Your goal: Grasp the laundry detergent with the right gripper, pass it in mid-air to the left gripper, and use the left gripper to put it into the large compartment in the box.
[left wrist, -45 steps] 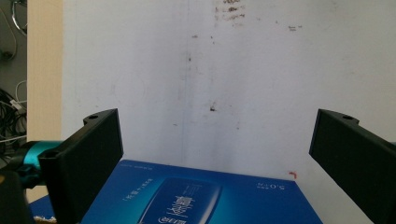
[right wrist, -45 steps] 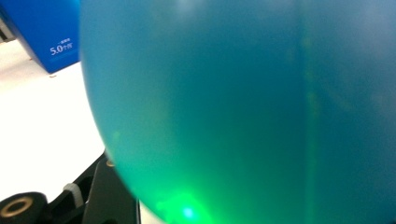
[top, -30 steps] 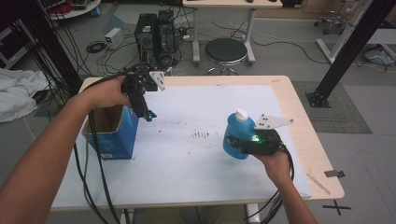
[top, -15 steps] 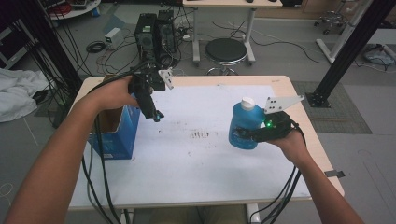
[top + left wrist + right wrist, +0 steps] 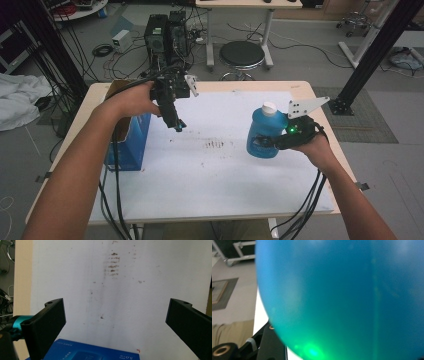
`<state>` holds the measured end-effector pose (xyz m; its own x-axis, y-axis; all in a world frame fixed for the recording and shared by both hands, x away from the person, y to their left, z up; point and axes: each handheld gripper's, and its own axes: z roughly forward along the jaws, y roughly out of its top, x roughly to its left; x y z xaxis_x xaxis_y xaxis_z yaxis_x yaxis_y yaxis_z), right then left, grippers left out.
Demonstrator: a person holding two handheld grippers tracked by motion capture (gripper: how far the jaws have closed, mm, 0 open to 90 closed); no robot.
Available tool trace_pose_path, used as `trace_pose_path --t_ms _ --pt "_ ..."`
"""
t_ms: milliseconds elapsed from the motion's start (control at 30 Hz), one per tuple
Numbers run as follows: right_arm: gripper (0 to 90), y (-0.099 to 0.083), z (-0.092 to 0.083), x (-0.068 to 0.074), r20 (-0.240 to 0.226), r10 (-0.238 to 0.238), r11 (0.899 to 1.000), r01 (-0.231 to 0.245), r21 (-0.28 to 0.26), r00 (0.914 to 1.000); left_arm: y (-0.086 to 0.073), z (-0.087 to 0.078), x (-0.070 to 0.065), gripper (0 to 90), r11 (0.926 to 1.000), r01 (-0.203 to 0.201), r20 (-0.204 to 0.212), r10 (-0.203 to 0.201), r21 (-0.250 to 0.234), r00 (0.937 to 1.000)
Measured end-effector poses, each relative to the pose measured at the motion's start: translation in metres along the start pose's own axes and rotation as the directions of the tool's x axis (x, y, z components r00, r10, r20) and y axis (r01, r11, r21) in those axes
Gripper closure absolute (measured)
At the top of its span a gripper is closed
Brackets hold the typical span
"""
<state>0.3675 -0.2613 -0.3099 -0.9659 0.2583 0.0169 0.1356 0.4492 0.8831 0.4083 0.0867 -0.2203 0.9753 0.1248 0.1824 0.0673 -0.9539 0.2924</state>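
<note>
High view: right gripper (image 5: 270,142) clamps blue bottle (image 5: 265,131) above white table (image 5: 210,170). Left gripper (image 5: 178,125) jaws wide, empty, beside blue box (image 5: 131,142).

One blue bottle (image 5: 266,131), topped by one white cap (image 5: 269,107), and one blue box (image 5: 128,142) sit at one table (image 5: 210,200) covered by one white sheet (image 5: 215,170). Two tongs are in hand, left (image 5: 178,125) and right (image 5: 272,143); one black stool (image 5: 242,54) stands behind.
</note>
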Motion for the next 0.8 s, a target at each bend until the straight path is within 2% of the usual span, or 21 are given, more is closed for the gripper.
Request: trace_pose_path --t_ms 133,167,267,400,433,467,633,800 --pt "44.7 0.005 0.003 -0.001 -0.035 -0.023 1.000 0.024 0.006 0.9991 0.010 0.002 -0.003 2.7 0.9998 -0.014 0.027 0.014 0.013 0.9995" --pt "44.7 0.009 0.007 -0.004 -0.070 -0.043 0.999 0.044 0.008 0.9967 0.014 0.001 -0.003 2.7 0.9998 -0.018 0.034 0.017 0.011 0.9993" --pt "44.7 0.016 0.015 -0.008 -0.112 -0.068 0.997 0.072 0.033 0.9914 0.017 -0.001 -0.003 2.7 0.9999 -0.008 0.040 0.008 0.009 0.9992" --pt "44.7 0.020 0.025 -0.014 -0.161 -0.074 0.996 0.081 0.035 0.9842 0.022 -0.004 -0.005 2.7 0.9999 -0.005 0.054 0.004 0.013 0.9985" --pt "44.7 0.020 0.025 -0.014 -0.161 -0.074 0.996 0.081 0.035 0.9842 0.022 -0.004 -0.005 2.7 0.9999 -0.005 0.054 0.004 0.013 0.9985" --pt "44.7 0.021 0.030 -0.017 -0.183 -0.076 0.996 0.083 0.031 0.9802 0.024 -0.004 -0.008 2.7 0.9998 0.000 0.056 -0.001 0.018 0.9984" --pt "44.7 0.022 0.042 -0.020 -0.205 -0.081 0.996 0.089 0.030 0.9755 0.028 -0.004 -0.014 2.7 0.9999 0.009 0.063 -0.009 0.014 0.9979" --pt "44.7 0.026 0.051 -0.015 -0.212 -0.093 0.995 0.097 0.009 0.9728 0.033 -0.004 -0.020 2.7 0.9998 0.000 0.092 -0.002 0.022 0.9957"
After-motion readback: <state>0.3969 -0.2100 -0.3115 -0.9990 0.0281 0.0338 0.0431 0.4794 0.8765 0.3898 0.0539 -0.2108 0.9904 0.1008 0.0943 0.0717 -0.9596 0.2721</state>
